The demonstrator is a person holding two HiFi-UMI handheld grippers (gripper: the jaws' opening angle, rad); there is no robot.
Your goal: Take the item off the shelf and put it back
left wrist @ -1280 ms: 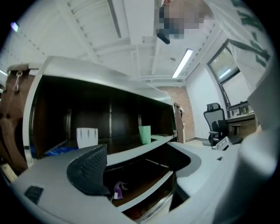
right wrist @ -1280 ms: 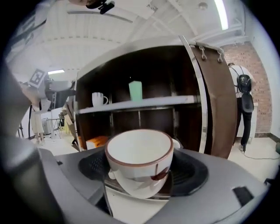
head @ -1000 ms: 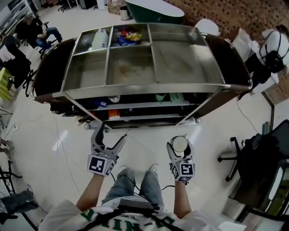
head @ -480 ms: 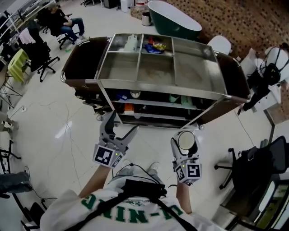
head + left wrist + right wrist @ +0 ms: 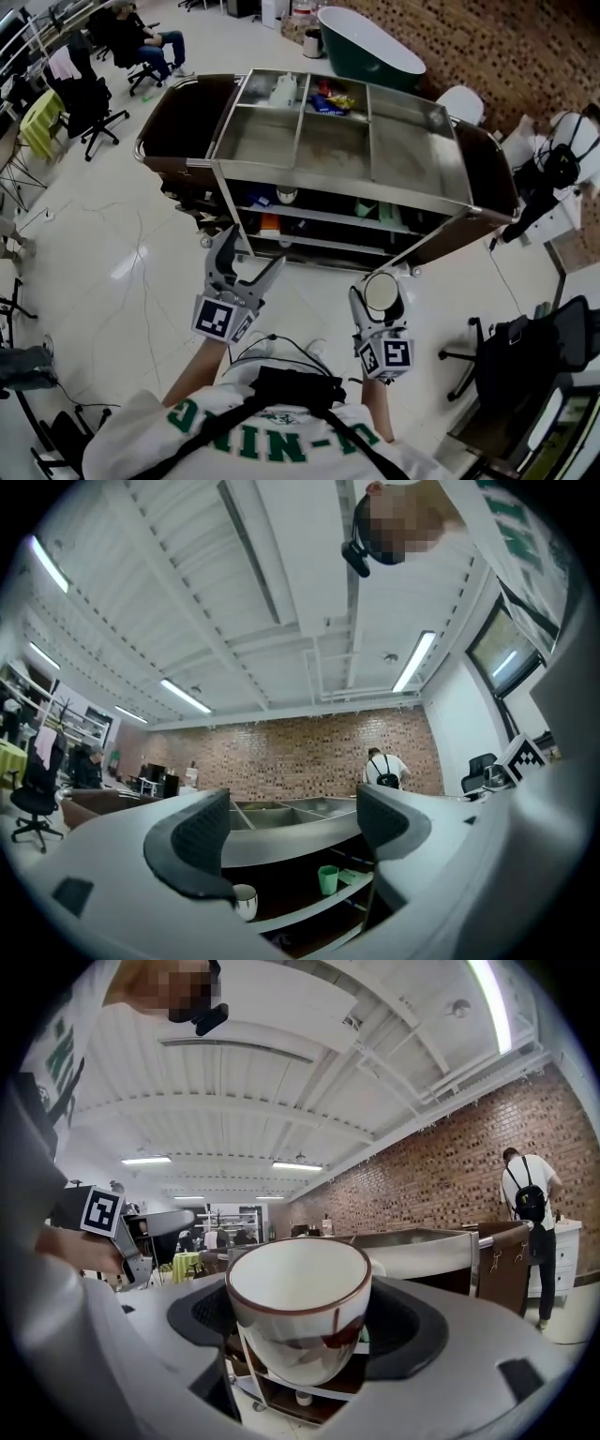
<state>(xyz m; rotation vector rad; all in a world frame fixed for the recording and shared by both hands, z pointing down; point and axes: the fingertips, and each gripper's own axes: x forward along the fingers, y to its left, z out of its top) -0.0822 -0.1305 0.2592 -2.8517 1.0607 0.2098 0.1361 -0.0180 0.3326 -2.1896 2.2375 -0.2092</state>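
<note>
Underfoot and around: a pale glossy floor, a brick wall on the far side, and a dark green tub in front of it. An office chair and a seated person are at the far left.
Shelf cart: its steel top is split into compartments. A white bottle and coloured packets lie in the far ones, and the shelves below are in shadow.
Right gripper: its jaws are clamped on the sides of a white cup with a brown rim, held upright with the mouth up.
Cup's place: off the shelves, above the floor, before the cart's right half and apart from it.
Left gripper: its jaws are spread wide with nothing between them, aimed at the cart's left front.
Past the left jaws: a second white cup and a green cup stand on a middle shelf.
Hard to make out: the other shelf contents are too dark to name. The held cup's handle is not visible. Dark streaks on its side could be print or reflection.
</note>
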